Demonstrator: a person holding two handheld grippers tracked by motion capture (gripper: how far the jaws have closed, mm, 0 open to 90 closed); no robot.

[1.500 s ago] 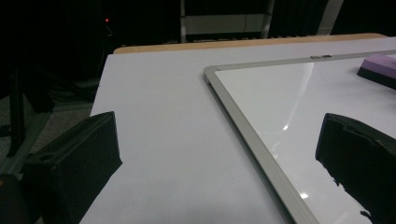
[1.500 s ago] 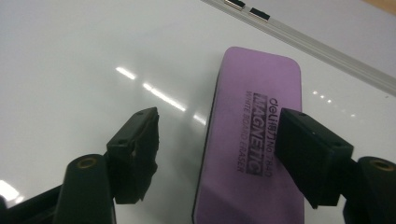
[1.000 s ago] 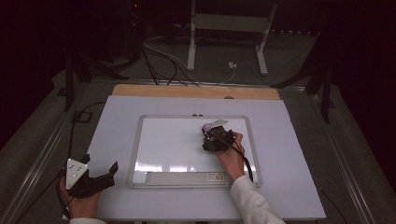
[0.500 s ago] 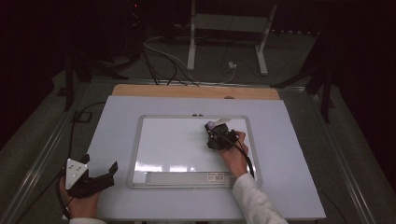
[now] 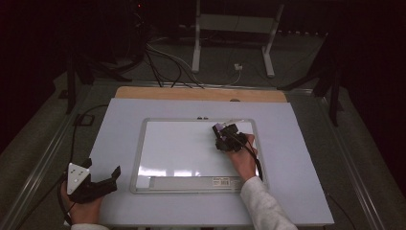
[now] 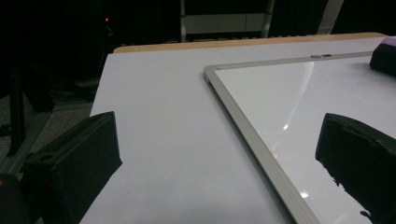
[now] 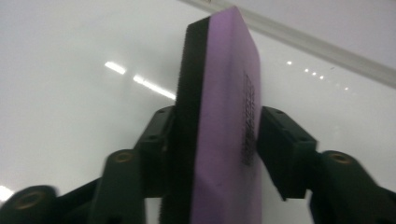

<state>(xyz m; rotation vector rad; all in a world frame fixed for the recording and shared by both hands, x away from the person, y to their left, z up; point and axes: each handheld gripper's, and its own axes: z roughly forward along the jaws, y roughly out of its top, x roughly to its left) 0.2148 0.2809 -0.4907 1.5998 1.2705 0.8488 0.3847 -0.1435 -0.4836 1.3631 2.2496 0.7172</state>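
Eraser (image 7: 219, 116) stood on edge on the whiteboard (image 5: 182, 148) near its far right corner | my right claw (image 5: 229, 139) had just been closing, jaws clamped on it | step: grasp | next: lift, wipe | left claw (image 5: 98, 182) gaped empty on counter (image 5: 119, 115)

Purple eraser (image 7: 224, 116) with black felt; white board (image 5: 182, 148), grey frame.

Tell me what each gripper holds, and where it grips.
The right gripper clamps the purple eraser across its flat faces, near one end. The left gripper holds nothing.
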